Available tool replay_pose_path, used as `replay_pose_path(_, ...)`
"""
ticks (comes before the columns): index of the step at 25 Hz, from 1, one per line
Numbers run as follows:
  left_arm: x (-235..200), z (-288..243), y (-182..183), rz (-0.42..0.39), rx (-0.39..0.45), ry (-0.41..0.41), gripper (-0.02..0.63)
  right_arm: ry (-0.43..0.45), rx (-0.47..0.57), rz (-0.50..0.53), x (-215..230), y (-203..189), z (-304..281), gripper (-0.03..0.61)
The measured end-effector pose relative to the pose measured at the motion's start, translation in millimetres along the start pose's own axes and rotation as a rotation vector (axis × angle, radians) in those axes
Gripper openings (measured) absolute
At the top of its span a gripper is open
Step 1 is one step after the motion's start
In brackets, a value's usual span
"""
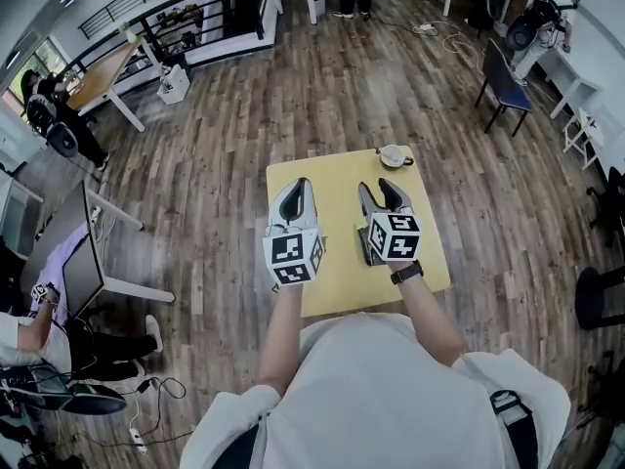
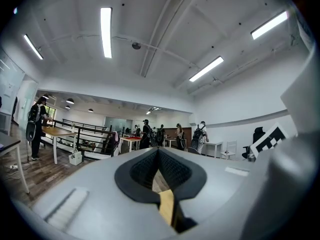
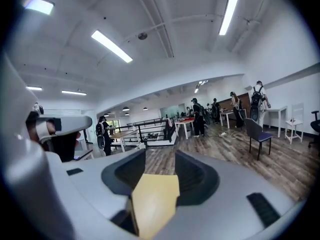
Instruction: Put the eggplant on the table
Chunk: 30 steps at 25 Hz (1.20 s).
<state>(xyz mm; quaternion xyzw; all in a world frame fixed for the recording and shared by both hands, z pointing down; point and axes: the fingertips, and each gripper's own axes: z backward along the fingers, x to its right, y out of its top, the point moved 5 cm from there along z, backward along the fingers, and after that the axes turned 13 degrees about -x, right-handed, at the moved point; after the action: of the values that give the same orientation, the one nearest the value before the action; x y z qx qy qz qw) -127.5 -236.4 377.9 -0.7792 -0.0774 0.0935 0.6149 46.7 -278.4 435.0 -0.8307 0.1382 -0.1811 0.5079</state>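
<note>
My left gripper [image 1: 299, 186] was pinched shut, my right gripper [image 1: 375, 188] open and empty, with the yellow table [image 1: 332, 291] below them. I saw no eggplant, so I couldn't tell which way it lay.

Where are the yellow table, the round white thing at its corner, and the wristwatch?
yellow table [image 1: 340, 283]: head view, bare top near front edge.
round white thing [image 1: 393, 155]: head view, its middle.
wristwatch [image 1: 407, 273]: head view, the dark strap.

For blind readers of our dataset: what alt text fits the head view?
From above, a person holds a shut left tool and an open, empty right tool over a small yellow table. A cup sits at its far right corner; no eggplant is visible.
</note>
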Motion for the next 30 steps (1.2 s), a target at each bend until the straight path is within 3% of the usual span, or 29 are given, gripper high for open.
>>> replay_pose_path(15, 14.8, 24.2, 11.0, -0.027, 0.032, -0.015, 0.009, -0.034, 0.21, 0.092, -25.9, 57.6, 73.9, 0.12)
replay_pose_path(24, 30.1, 36.3, 9.3, -0.028, 0.024, -0.018, 0.009, -0.075, 0.238, 0.172, -31.4, 58.8, 101.0, 0.093)
replay_pose_path(30, 41.0, 45.2, 13.3, -0.032, 0.034, -0.034, 0.009, -0.057, 0.231, 0.156, -31.5, 54.9, 108.8, 0.071)
